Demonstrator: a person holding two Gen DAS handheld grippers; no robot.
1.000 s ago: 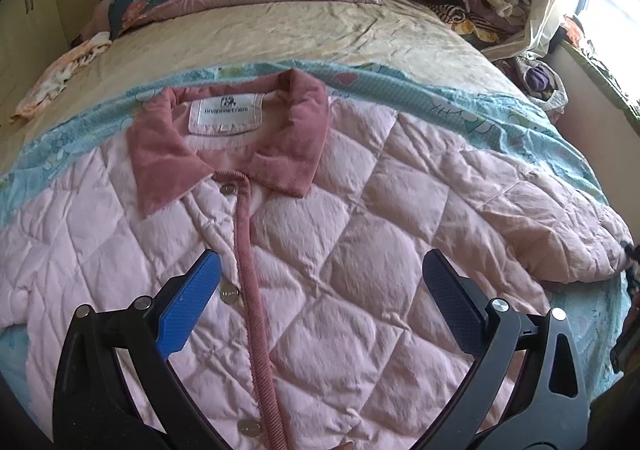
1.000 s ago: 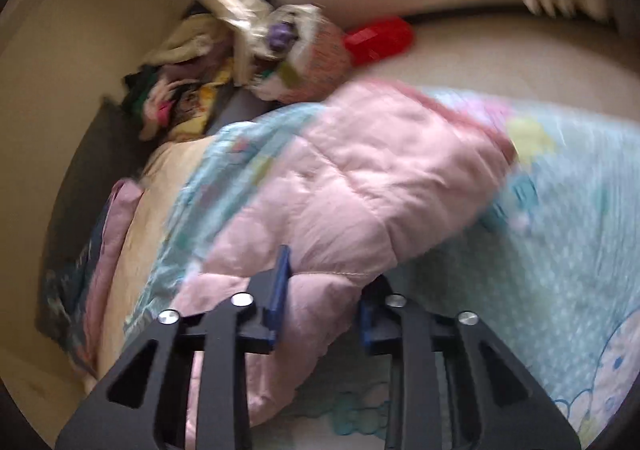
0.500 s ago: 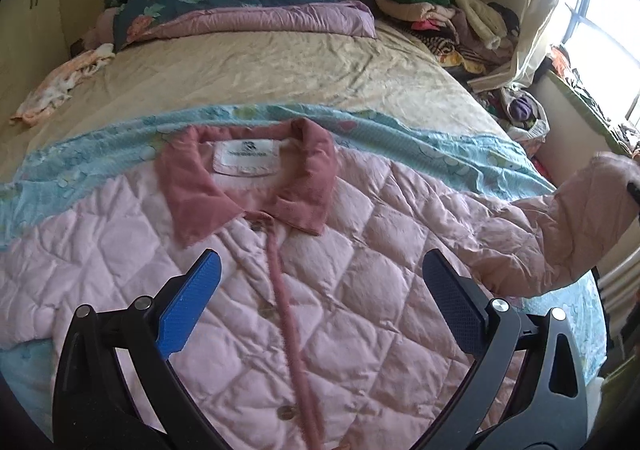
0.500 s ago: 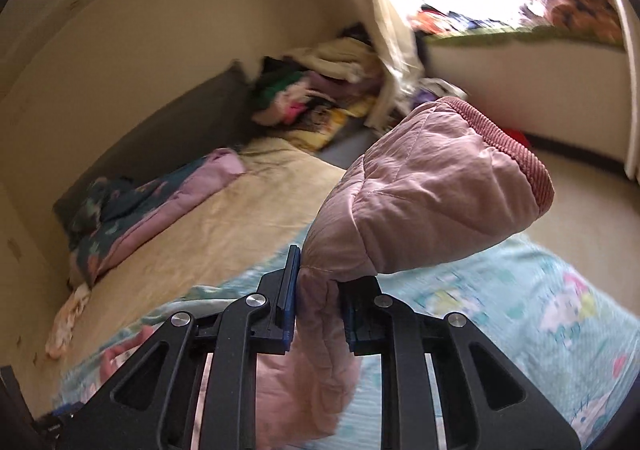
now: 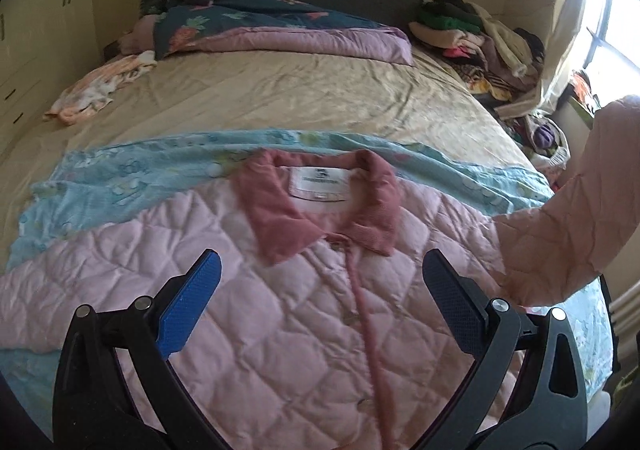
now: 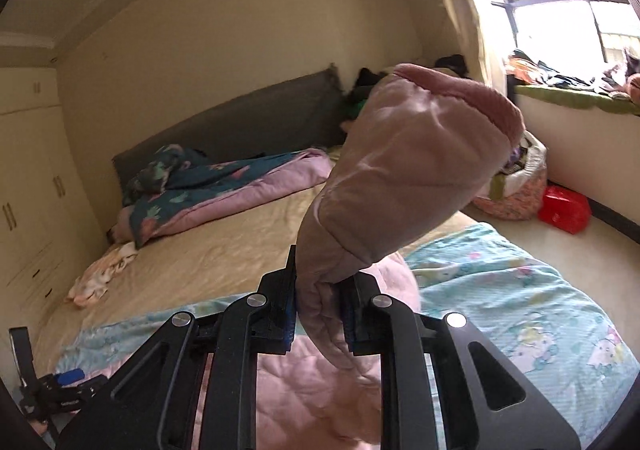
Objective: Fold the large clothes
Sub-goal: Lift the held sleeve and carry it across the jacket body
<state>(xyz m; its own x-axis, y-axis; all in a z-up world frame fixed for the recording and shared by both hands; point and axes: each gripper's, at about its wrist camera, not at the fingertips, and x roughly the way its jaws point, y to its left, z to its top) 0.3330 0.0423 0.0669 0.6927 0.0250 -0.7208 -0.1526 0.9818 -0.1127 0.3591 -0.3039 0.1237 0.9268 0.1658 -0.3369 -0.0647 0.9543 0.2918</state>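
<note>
Left tongs [image 5: 320,290] stand wide apart with nothing between their blue pads, hovering over the jacket [image 5: 280,310]. From the left wrist, that one pink quilted jacket lies front-up and buttoned on a blue blanket [image 5: 120,178] at the foot of the bed [image 5: 280,98], its darker collar [image 5: 320,210] and white label showing; only its sleeve [image 5: 560,234] on the window side is raised off the blanket. One quilt [image 5: 280,30] lies by the headboard, one small cloth [image 5: 100,86] near the bed's edge, and a clothes pile [image 5: 480,34] in the far corner. From the right wrist, the right tongs [image 6: 320,314] are clamped narrow on that sleeve [image 6: 400,178], whose cuff [image 6: 480,98] stands up above the pads. Only this view shows the window [image 6: 580,2], a red bag [image 6: 564,208] on the floor, and the left tongs [image 6: 60,386] low at the edge.
</note>
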